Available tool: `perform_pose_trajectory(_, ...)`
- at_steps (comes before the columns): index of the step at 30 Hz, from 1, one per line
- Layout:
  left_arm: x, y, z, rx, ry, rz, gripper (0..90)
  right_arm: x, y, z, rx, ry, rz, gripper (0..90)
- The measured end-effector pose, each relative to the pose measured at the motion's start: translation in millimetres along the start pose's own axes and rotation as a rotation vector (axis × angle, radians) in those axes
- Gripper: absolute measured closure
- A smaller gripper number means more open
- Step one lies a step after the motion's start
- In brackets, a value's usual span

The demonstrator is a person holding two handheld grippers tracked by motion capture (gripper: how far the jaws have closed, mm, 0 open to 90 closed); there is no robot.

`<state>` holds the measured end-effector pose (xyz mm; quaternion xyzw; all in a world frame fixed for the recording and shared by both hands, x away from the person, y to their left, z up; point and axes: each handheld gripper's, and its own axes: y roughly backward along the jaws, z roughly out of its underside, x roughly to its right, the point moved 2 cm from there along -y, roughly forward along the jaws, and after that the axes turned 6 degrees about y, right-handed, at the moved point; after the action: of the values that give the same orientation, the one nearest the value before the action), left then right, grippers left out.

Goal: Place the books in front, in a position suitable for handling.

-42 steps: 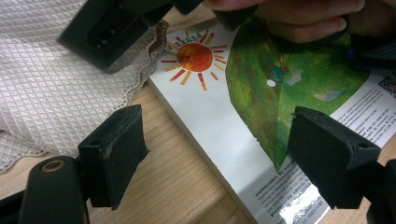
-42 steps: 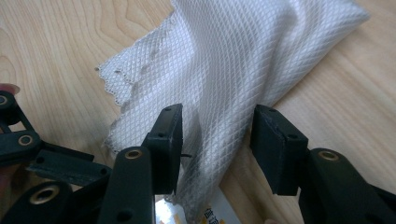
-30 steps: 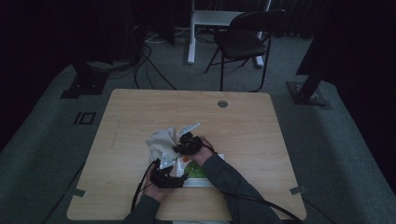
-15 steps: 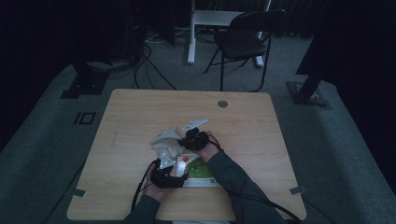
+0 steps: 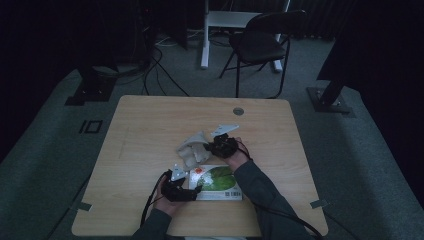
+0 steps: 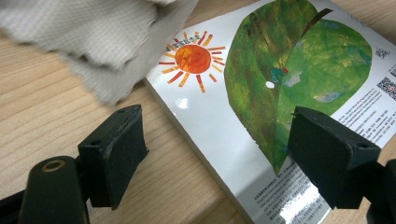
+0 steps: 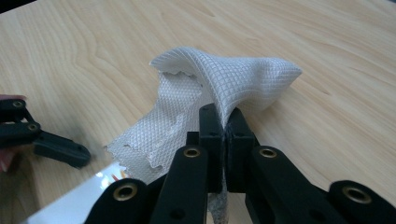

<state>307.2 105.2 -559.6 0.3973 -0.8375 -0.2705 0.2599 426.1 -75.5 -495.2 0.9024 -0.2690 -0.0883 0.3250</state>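
Note:
A white mesh cloth (image 5: 191, 150) (image 7: 219, 88) lies crumpled on the wooden table (image 5: 150, 125), just beyond a picture book (image 5: 216, 183) (image 6: 261, 79) with a green leaf and an orange sun on its cover. My right gripper (image 5: 210, 148) (image 7: 226, 126) is shut on a fold of the cloth and holds that part raised off the table. My left gripper (image 5: 192, 189) (image 6: 219, 154) stands open at the book's near left corner, with that corner between its wide-apart jaws. The cloth's edge (image 6: 93, 42) hangs just past the book's far left corner.
A round cable hole (image 5: 238, 111) sits near the table's far edge. A black folding chair (image 5: 260, 40) and stand bases (image 5: 92, 87) are on the floor beyond the table. Cables trail from both grippers over the near edge.
My right gripper has moved up and to the right with the cloth, drawing it off the book's cover. The left gripper has stayed at the book's corner.

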Motion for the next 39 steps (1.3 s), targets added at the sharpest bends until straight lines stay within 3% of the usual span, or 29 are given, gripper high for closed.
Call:
perform_pose_trajectory(13, 0.0, 0.0, 0.0, 0.001, 0.000, -0.001, 19.2, 31.0, 33.4, 19.6, -0.005, -0.055, 0.086, 88.3)
perform_pose_trajectory(24, 0.0, 0.0, 0.0, -0.001, -0.002, -0.001, 19.2, 54.9, 72.4, 51.8, 0.005, -0.116, 0.205, 88.3)
perform_pose_trajectory(27, 0.0, 0.0, 0.0, -0.001, -0.002, -0.001, 19.2, 65.6, 83.6, 65.9, 0.001, -0.151, 0.247, 88.3)
perform_pose_trajectory(33, 0.0, 0.0, 0.0, -0.001, -0.001, -0.001, 19.2, 78.5, 91.8, 81.6, -0.011, -0.195, 0.278, 88.3)
perform_pose_trajectory(39, 0.0, 0.0, 0.1, -0.001, -0.001, -0.002, 19.2, 86.0, 87.7, 98.3, -0.052, -0.227, 0.289, 88.2)
